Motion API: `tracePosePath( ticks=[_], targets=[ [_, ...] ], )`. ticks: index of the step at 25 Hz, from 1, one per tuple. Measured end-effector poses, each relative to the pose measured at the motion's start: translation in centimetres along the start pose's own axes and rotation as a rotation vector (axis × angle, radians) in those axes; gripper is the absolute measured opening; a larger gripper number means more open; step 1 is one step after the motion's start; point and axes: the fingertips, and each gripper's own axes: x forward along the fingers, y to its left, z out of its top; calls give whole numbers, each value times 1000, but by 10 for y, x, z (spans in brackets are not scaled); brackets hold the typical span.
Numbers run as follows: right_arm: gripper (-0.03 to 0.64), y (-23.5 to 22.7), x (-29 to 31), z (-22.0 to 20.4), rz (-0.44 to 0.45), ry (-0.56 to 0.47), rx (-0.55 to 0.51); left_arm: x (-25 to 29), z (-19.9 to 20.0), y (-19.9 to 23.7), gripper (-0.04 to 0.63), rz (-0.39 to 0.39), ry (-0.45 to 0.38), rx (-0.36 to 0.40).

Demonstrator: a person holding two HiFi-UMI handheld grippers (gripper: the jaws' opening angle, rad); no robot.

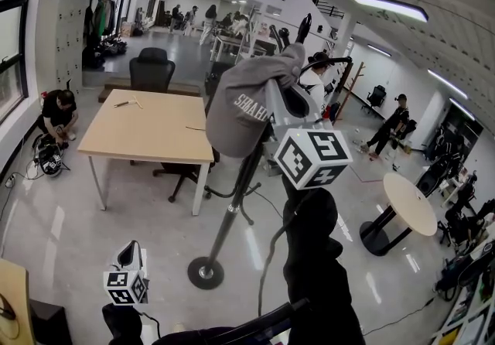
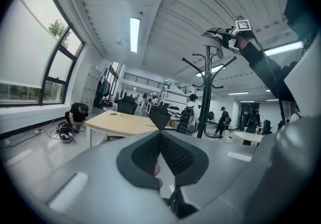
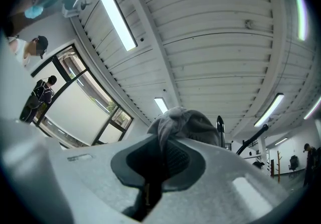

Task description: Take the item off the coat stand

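Up high, right gripper [image 1: 275,96] clamps fabric of soft grey baseball cap [image 1: 240,107], cap at top of black metal coat stand [image 1: 230,216]; left gripper [image 1: 131,251] low, jaws together, empty.

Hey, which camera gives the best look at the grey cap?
The head view: the whole grey cap shows, lettering included, pinched by the right gripper at the top of the coat stand. The left gripper view shows it small and distant; the right gripper view shows only bunched fabric in its jaws.
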Motion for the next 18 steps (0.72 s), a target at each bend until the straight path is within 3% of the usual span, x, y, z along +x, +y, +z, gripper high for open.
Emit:
tracePosePath(
  ticks=[18],
  targets=[
    [16, 24, 9, 35, 40, -78, -6, -6, 6, 2, 2, -4, 0, 19]
  ],
)
